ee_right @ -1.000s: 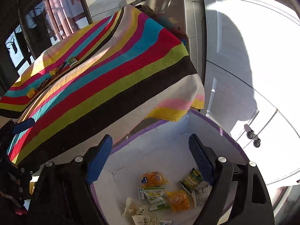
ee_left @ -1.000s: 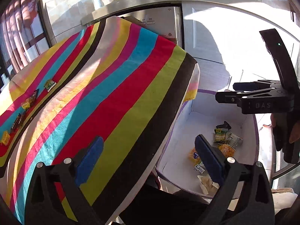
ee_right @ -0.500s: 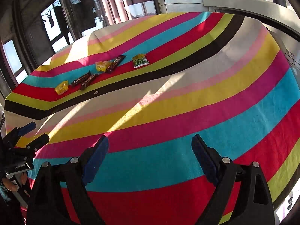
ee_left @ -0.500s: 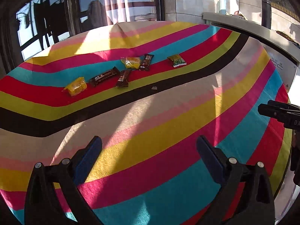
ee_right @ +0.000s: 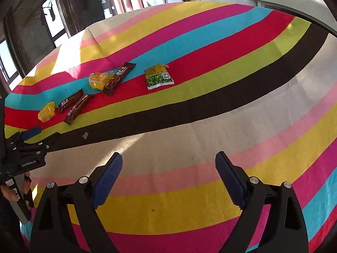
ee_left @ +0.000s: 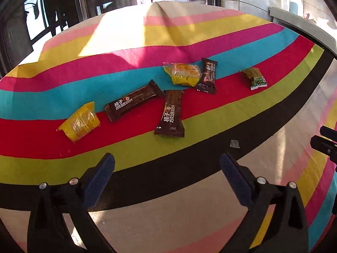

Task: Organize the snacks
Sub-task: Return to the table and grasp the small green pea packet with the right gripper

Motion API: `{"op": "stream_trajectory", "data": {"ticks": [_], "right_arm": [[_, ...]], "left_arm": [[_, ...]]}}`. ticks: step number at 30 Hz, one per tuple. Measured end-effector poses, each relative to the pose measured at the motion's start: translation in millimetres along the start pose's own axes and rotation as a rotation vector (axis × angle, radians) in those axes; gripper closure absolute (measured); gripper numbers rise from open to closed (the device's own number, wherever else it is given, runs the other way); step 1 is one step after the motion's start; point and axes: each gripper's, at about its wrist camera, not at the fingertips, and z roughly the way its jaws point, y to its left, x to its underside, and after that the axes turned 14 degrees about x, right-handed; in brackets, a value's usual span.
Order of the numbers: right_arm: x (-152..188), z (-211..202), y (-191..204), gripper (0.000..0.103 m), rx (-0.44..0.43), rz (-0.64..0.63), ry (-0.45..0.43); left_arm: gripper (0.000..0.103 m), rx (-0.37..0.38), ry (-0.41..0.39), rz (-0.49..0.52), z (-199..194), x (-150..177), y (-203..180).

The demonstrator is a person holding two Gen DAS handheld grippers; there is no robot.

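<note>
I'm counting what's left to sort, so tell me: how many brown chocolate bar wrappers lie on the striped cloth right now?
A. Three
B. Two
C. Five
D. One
A: three brown bars show on the cloth, one lying near the left yellow pack, one in the middle, and one resting against the other yellow pack.

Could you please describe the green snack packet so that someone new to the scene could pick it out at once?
Find the striped tablecloth and follow its red stripe along the row of snacks. The green snack packet lies flat at the row's end, apart from the others. It alone shows green peas through a clear window; its neighbours are brown bars and yellow packets.
</note>
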Motion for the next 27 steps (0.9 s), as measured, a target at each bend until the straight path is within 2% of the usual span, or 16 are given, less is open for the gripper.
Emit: {"op": "stream_trajectory", "data": {"ticks": [7,10,13,18,21,27], "right_arm": [[-40.0,34.0,1.3,0.016,0.001,-0.206,-0.075],[-64.8,51.8,2.5,0.016,-0.012,-0.324,-0.125],[-88.9,74.1,9.9,0.016,-0.022,-0.474,-0.138],[-112.6,106.3,29.7,0.018,-0.134,-0.734,-0.137],[-123.6,117.5,41.4,0.018,-0.199,-0.862,-0.159],[-144.6,135.9,59.8,0.018,-0.316,-0.995,-0.136]], "left_arm": [[0.003,-0.035,0.033,-0.061,38.7,-35.2,18.1],[0.003,-0.026,0.045,-0.083,48.2,-41.7,22.1],[0.003,-0.031,0.061,-0.084,56.3,-42.9,21.2],[0.003,-0.014,0.089,-0.073,62.5,-43.1,17.0],[0.003,0.030,0.104,-0.119,66.6,-44.3,24.7],[0.002,0.030,0.104,-0.119,67.8,-45.8,22.4]]}}
